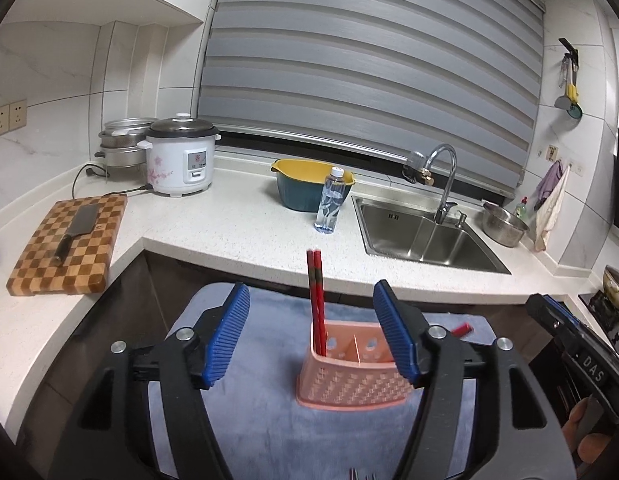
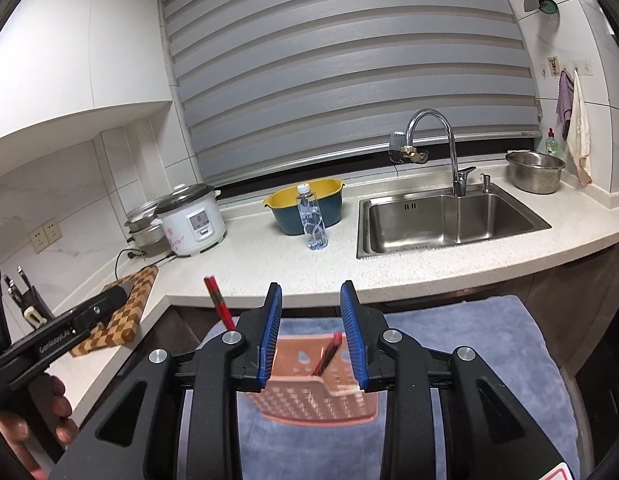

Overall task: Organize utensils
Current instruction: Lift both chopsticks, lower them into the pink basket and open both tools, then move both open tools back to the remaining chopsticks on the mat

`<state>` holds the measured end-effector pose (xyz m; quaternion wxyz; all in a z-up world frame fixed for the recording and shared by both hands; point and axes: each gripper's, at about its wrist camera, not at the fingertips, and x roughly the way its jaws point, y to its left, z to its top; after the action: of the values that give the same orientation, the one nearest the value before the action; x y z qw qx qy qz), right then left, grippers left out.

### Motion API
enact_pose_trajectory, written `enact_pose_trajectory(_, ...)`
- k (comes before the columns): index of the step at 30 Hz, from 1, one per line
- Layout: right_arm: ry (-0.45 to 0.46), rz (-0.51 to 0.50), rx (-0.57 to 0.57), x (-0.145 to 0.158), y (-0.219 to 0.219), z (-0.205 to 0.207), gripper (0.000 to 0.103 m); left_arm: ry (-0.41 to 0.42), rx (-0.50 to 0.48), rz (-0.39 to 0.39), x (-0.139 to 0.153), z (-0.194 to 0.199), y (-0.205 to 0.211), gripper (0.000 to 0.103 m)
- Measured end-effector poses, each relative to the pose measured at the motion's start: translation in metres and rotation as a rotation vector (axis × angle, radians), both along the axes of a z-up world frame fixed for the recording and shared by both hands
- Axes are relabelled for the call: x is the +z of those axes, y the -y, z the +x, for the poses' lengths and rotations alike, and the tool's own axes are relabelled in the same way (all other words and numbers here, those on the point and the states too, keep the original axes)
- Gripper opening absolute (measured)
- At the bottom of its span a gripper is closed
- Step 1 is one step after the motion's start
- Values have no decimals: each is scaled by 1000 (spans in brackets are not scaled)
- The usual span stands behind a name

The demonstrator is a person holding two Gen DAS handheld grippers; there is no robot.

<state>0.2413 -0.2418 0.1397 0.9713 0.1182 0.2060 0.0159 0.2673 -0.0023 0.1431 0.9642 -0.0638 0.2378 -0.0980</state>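
My left tongs are spread wide with nothing between the pads. The pink basket stands on the blue towel, just in front of them. One pair of red chopsticks stands almost upright in its left compartment, at about 10 o'clock from the basket's middle.

My right tongs are only partly spread and pinch nothing. Through their gap I see a second pair of chopsticks leaning inside the right compartment, pointing toward 1 o'clock.

I judge the chopsticks to be light, stiff and rather smooth, so they can slip or turn between the pads. It is better to take them in the upper third, both sticks together. The basket looks like thin plastic, light and easy to tip, so I would hold it at the rim and push it only gently.
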Motion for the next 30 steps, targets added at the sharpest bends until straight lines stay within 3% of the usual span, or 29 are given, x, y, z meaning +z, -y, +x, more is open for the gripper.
enact_pose_trajectory(9, -105, -74, 48, -48, -16, -82, 31, -81, -33, 28, -40, -65, 1, 61)
enact_pose_trajectory(19, -323, -127, 108, -138, -35, -177, 31, -273, -85, 73, -124, -146, 2, 63)
enact_pose_trajectory(23, -417, -124, 133, -176, -45, -203, 31, -355, -98, 88, -158, -170, 5, 63)
enact_pose_trajectory(30, -477, -156, 162, -212, -62, -226, 31, -424, -116, 123, -194, -202, 12, 63)
